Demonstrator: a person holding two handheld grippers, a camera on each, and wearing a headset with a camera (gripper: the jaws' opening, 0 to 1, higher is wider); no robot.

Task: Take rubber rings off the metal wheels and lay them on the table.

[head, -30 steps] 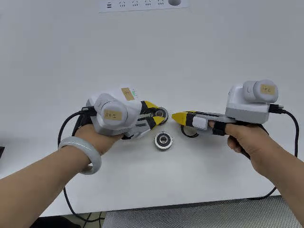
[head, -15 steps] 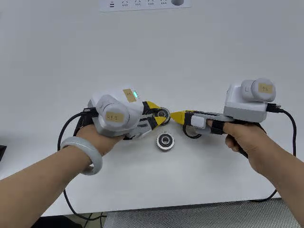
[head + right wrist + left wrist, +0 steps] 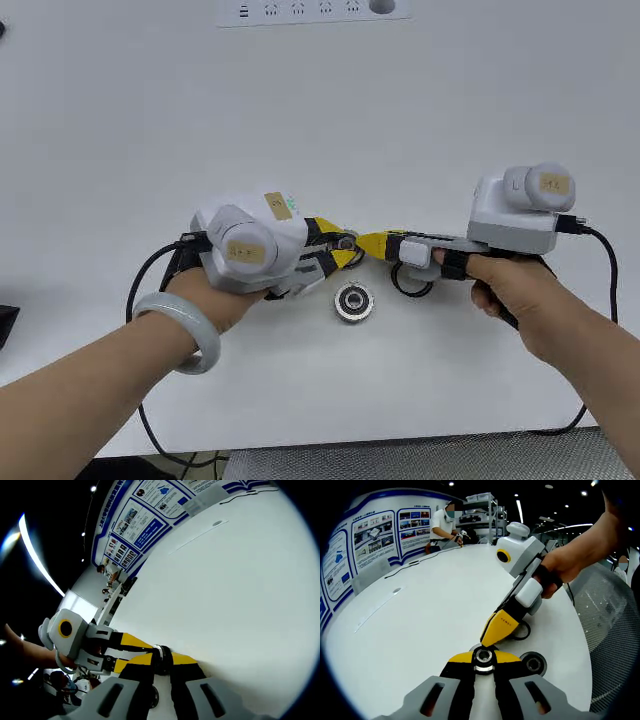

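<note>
Since the rubber ring [image 3: 483, 647] looks soft and stretchy and the metal wheel [image 3: 484, 657] stiff and weighty, we hold the wheel clamped in the left gripper [image 3: 340, 247] above the table's [image 3: 300, 120] front edge, the right gripper [image 3: 372, 243] pinched on the ring's outer lip, the likeliest place to peel.

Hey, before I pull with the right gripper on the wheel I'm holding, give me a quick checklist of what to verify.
1. Left gripper clamped on the held wheel: ok.
2. Right gripper tips at that wheel's rim: ok.
3. Right jaws actually pinching the rubber on it: cannot tell.
4. Loose ring lying on the table, under the right gripper: ok.
5. Second wheel resting on the table, apart from both grippers: ok.
</note>
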